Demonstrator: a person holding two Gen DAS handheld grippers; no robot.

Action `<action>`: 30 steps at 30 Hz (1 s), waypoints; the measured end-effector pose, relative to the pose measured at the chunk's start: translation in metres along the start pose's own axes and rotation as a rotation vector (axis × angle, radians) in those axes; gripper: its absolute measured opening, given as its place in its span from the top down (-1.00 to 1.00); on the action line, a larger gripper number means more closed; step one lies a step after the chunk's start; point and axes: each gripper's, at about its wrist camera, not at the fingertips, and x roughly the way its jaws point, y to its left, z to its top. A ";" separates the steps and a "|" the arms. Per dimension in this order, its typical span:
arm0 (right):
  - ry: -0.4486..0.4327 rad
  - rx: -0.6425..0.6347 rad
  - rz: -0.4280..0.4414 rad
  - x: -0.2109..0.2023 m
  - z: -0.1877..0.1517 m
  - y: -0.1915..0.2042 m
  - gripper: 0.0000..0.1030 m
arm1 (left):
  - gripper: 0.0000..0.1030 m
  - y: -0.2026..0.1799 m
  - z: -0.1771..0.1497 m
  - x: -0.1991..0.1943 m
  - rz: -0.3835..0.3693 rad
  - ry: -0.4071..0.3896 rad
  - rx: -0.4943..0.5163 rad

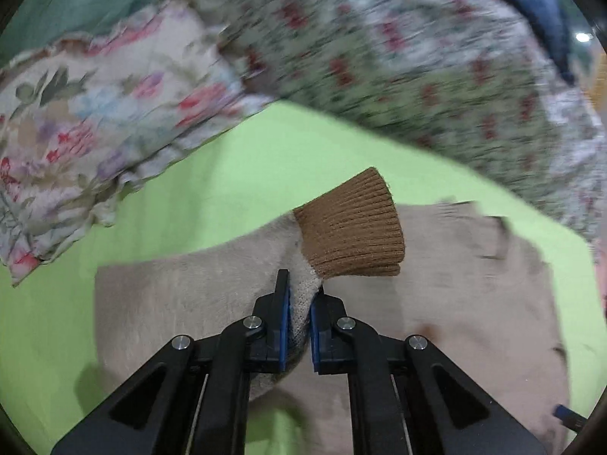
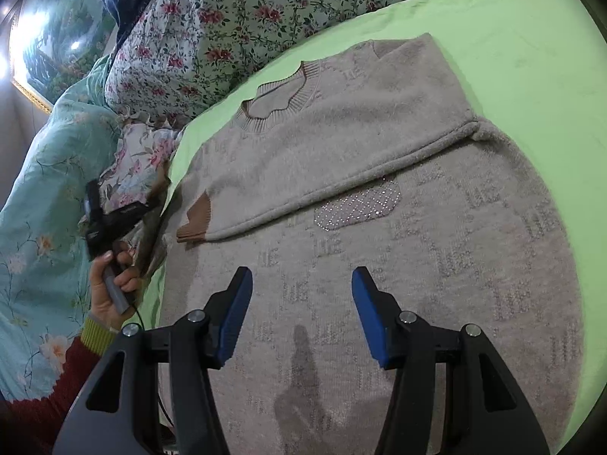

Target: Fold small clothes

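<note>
One beige sweater [image 2: 360,174] lies flat on the green sheet [image 2: 523,38], one sleeve folded across it. The left hand-held gripper [image 1: 300,303] pinches that sleeve behind its brown cuff [image 1: 351,227]. The right hand-held gripper [image 2: 301,295] hangs empty, jaws apart, over the sweater's lower body; bare sheet borders the sweater's right edge.

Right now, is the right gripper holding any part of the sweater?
No: the right gripper hangs open above the sweater, nothing between its blue pads.

home bedroom – green bedsheet [image 2: 512,38], floral quilt [image 2: 235,11], framed picture [image 2: 49,38]
</note>
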 end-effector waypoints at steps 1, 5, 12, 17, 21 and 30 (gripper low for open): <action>-0.002 0.004 0.001 -0.001 0.000 -0.001 -0.09 | 0.85 -0.010 -0.002 -0.005 -0.032 -0.010 0.003; -0.012 0.032 -0.001 -0.009 -0.005 -0.011 -0.09 | 0.85 -0.067 -0.008 -0.018 -0.177 -0.028 0.023; -0.049 0.080 -0.043 -0.034 -0.003 -0.036 -0.09 | 0.85 -0.191 -0.036 -0.006 -0.405 0.024 0.150; -0.061 0.098 -0.064 -0.045 0.000 -0.047 -0.09 | 0.84 -0.247 -0.065 0.033 -0.421 0.121 0.221; -0.061 0.092 -0.065 -0.048 0.004 -0.046 -0.09 | 0.60 -0.269 -0.089 0.056 -0.394 0.193 0.282; -0.065 0.064 -0.046 -0.021 0.036 -0.037 -0.09 | -0.37 -0.222 -0.095 0.024 -0.377 0.180 0.244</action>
